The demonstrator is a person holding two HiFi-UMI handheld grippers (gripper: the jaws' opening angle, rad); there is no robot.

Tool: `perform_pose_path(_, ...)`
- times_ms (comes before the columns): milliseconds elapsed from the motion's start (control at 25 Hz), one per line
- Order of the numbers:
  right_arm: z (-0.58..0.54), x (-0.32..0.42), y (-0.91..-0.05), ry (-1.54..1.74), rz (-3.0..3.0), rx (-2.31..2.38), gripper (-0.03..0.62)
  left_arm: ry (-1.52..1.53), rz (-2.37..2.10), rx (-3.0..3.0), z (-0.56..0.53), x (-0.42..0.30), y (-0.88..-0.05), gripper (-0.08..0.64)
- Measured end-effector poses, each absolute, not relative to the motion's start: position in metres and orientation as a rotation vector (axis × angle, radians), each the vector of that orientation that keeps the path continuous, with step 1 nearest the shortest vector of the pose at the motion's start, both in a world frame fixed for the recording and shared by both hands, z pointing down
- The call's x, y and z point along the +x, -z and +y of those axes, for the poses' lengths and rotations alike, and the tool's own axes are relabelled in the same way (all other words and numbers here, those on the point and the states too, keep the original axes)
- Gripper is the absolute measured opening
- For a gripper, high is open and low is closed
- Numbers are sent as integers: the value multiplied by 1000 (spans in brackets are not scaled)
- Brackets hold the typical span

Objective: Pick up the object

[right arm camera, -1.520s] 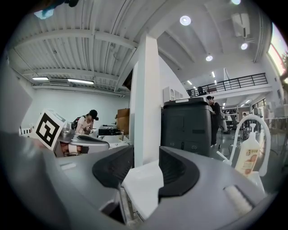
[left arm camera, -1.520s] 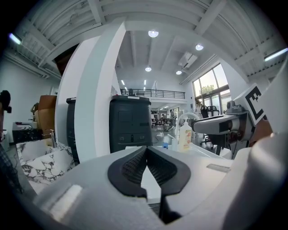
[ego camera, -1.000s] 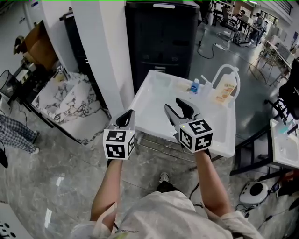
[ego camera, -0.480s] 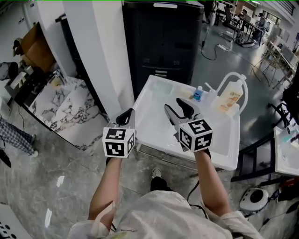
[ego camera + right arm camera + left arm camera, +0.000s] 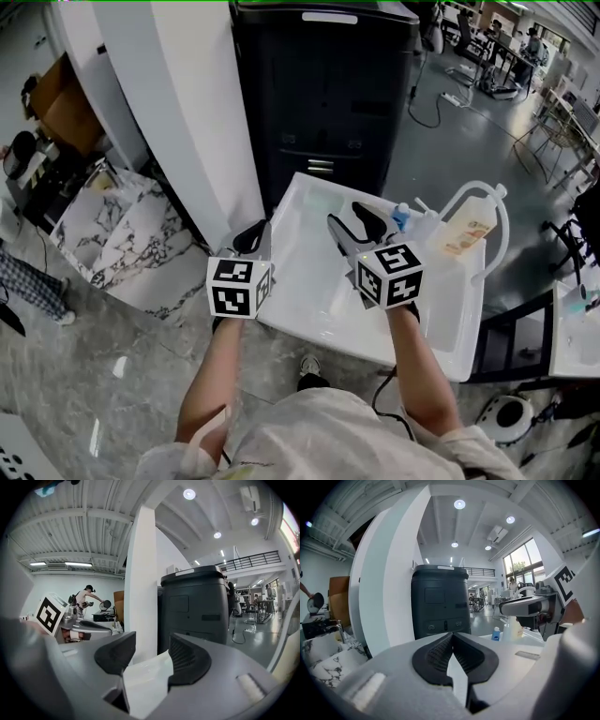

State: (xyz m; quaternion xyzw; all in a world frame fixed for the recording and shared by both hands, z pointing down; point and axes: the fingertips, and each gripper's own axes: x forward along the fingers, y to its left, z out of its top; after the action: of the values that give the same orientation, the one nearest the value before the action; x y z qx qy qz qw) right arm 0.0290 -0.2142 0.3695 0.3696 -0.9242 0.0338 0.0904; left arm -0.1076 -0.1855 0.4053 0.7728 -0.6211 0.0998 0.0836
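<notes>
A small bottle with a blue cap (image 5: 400, 217) and a big pump bottle (image 5: 466, 235) stand at the far right of a white table (image 5: 309, 281). My right gripper (image 5: 350, 214) hovers over the table just left of the small bottle. Its jaws are opening and nothing is between them; the right gripper view (image 5: 150, 651) shows only table top in the gap. My left gripper (image 5: 251, 236) hangs shut at the table's left edge, its pads meeting (image 5: 452, 639). From there the small bottle (image 5: 496, 633) and pump bottle (image 5: 516, 629) appear beyond the right gripper (image 5: 525, 605).
A tall black cabinet (image 5: 323, 94) stands right behind the table and a white pillar (image 5: 187, 112) to its left. A marble slab (image 5: 122, 234) lies on the floor at left. A black frame (image 5: 520, 328) and another white table (image 5: 577, 305) are at right.
The table and bottles have come closer under the grippers as the person stepped forward. Both grippers keep their places in the head view.
</notes>
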Motion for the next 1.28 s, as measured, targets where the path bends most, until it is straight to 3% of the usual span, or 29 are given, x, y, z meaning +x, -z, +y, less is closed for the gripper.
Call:
perform_pose_path(560,-303,31,-372,-140,-2762,1090,209,-325,-1876,2268,-268,-109,-409,6)
perform_pose_path(1280,-339,36,-386,-174,-2756,1110,216,-348,-1821,2309,-317,-100,-417,6)
